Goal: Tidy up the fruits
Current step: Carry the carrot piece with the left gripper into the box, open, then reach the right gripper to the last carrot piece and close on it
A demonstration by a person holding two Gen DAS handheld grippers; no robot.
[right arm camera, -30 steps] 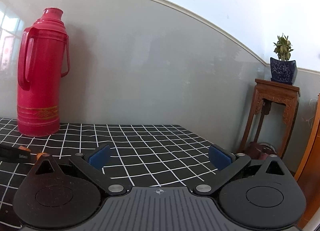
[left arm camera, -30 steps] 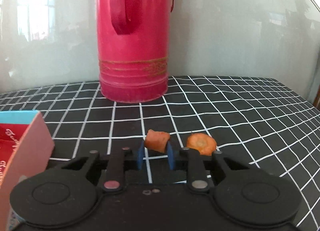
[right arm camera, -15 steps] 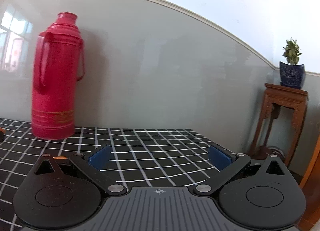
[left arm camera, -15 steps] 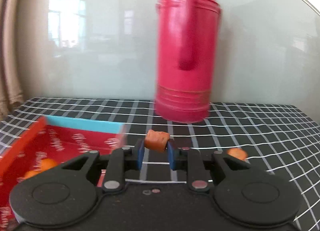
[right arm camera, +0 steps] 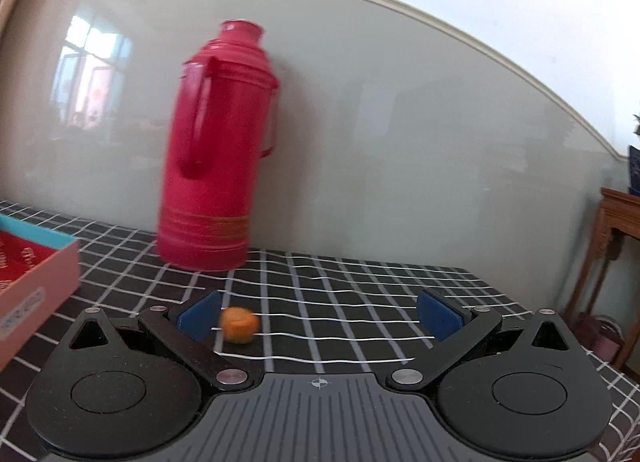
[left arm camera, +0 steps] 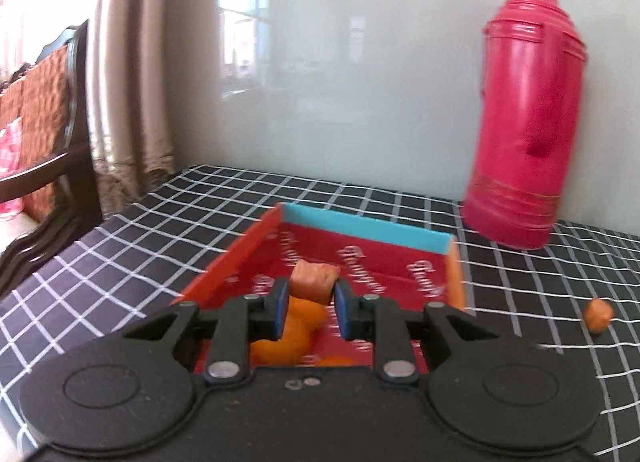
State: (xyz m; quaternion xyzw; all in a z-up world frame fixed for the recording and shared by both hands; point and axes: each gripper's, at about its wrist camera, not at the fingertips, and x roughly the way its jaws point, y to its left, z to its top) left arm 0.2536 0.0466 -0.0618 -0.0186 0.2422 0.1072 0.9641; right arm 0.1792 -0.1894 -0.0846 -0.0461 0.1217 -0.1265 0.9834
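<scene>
My left gripper (left arm camera: 309, 304) is shut on an orange carrot chunk (left arm camera: 314, 281) and holds it above the open red box (left arm camera: 356, 224) with a blue far rim. Several orange pieces (left arm camera: 296, 336) lie inside the box under the fingers. Another carrot piece (left arm camera: 597, 315) lies on the checked cloth right of the box; in the right wrist view it (right arm camera: 239, 324) sits just inside the left finger (right arm camera: 199, 314). My right gripper (right arm camera: 318, 312) is open and empty above the cloth. The box's corner (right arm camera: 38, 274) shows at the left there.
A tall red thermos (left arm camera: 526, 122) stands at the back against the glossy wall, also in the right wrist view (right arm camera: 216, 150). A dark chair (left arm camera: 52, 122) and a curtain stand off the table's left edge. A wooden stand (right arm camera: 618, 254) is beyond the right edge.
My left gripper has swung left with the carrot chunk, from beside the thermos to over the red box. My right gripper has turned left, bringing the loose carrot piece and the box into view.
</scene>
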